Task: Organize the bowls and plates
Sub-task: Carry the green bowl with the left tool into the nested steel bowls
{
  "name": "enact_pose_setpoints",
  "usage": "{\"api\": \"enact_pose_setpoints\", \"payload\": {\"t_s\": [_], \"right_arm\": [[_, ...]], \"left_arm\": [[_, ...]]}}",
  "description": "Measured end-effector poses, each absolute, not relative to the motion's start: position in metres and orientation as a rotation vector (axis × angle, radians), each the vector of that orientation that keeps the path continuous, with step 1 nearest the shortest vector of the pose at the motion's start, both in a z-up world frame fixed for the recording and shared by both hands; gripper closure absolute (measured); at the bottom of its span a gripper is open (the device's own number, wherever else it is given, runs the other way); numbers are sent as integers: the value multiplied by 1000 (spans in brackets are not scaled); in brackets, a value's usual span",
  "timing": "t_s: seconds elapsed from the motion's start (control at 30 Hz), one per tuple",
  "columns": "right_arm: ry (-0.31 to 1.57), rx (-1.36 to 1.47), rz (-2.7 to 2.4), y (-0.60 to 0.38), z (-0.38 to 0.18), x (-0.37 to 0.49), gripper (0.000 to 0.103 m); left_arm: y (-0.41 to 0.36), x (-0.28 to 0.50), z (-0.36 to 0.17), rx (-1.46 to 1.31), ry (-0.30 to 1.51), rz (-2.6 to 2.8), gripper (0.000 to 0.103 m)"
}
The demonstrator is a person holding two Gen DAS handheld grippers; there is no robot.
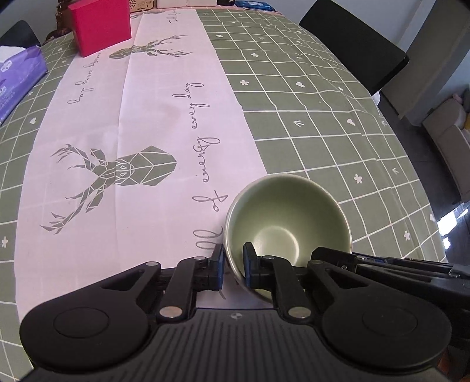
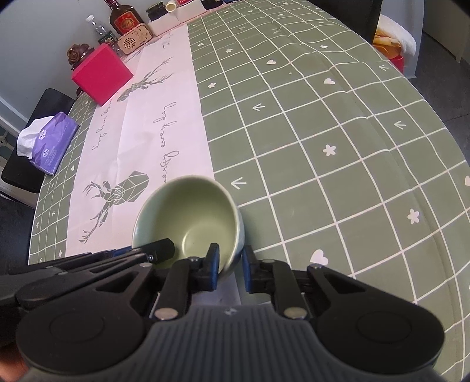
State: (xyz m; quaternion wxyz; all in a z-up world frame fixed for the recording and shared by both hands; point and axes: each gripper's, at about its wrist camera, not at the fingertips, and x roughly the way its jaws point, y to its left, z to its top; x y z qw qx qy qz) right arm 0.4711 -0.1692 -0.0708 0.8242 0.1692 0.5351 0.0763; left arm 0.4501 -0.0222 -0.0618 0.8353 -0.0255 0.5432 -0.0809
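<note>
A pale green bowl [image 1: 289, 223] is held between both grippers above the table. My left gripper [image 1: 232, 264] is shut on the bowl's left rim, one pad outside and one inside. My right gripper [image 2: 230, 264] is shut on the bowl's [image 2: 191, 214] right rim in the same way. In the right wrist view the left gripper's black arm [image 2: 117, 258] reaches in from the left to the bowl. In the left wrist view the right gripper's arm [image 1: 382, 261] reaches in from the right. No plates are in view.
The table has a green grid cloth [image 2: 323, 147] and a white deer runner [image 1: 132, 132]. A red box [image 1: 100, 25], a purple tissue pack [image 1: 17, 76], bottles [image 2: 124, 17] and small containers stand at the far end. A black chair [image 1: 352, 44] stands at the right.
</note>
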Motion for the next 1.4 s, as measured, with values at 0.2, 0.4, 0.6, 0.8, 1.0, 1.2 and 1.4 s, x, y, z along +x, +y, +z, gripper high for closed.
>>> {"api": "enact_pose_setpoints", "payload": {"t_s": [0.2,0.4,0.6,0.8,1.0,1.2,1.4], "right_arm": [[1148,375,162,-170,-70,466,91],[1136,356,177,-168,-57,455,92],[1106,337,203,-166,-30,434,92],[1067,299,236,-163,6,398,92],[1046,263,281,-158,36,355,92],[1027,210,335,-150,63,305,92],[1041,153,391,-141,72,263,92]], "left_arm": [[-25,443,-57,-25,1144,-164,89],[-24,430,-42,-10,1135,-161,89],[-22,406,-12,0,1111,-156,89],[-24,371,25,20,1075,-155,89],[-20,326,58,29,1057,-135,89],[-8,280,81,8,1065,-124,89],[2,235,92,9,1086,-117,89]]}}
